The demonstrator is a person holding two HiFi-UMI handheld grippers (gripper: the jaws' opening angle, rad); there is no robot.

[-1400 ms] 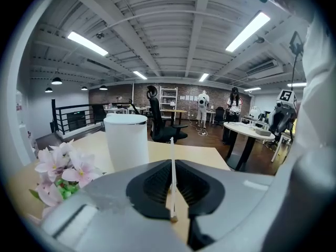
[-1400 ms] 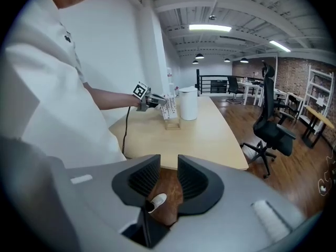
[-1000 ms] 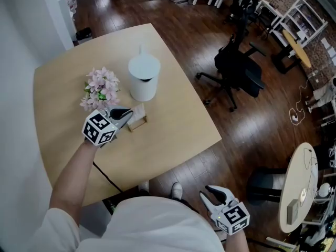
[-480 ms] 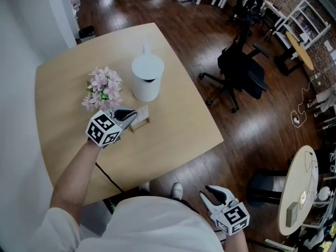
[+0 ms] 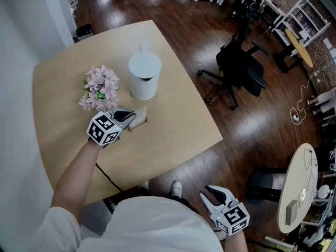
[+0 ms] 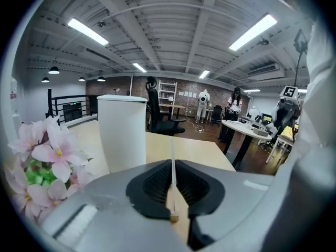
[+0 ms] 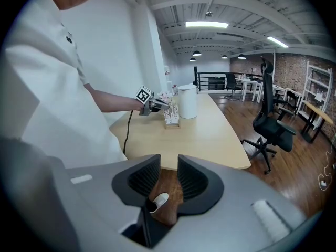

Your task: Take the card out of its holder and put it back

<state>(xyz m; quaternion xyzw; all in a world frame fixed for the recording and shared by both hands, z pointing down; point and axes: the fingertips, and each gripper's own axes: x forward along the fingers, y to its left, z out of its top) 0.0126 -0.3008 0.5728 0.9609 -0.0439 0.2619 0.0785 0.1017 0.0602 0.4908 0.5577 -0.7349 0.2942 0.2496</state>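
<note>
Black-padded left gripper (image 6: pixel 172 188) clamps thin white card (image 6: pixel 171 159) edge-on, jaws closed to card's thickness. Grip centred, likely so card lifts straight without bending. Card appears seated in small wooden holder (image 7: pixel 171 124) on pale wooden table (image 5: pixel 173 135), beside pink artificial flowers (image 5: pixel 98 88), near white cylindrical container (image 5: pixel 144 76). Right gripper (image 7: pixel 168 172) idle beside person, jaws apart, empty, over dark wood floor (image 5: pixel 231 135), kept clear of work. Versus second ago: left gripper, card, holder barely shift; right gripper unchanged.
</note>
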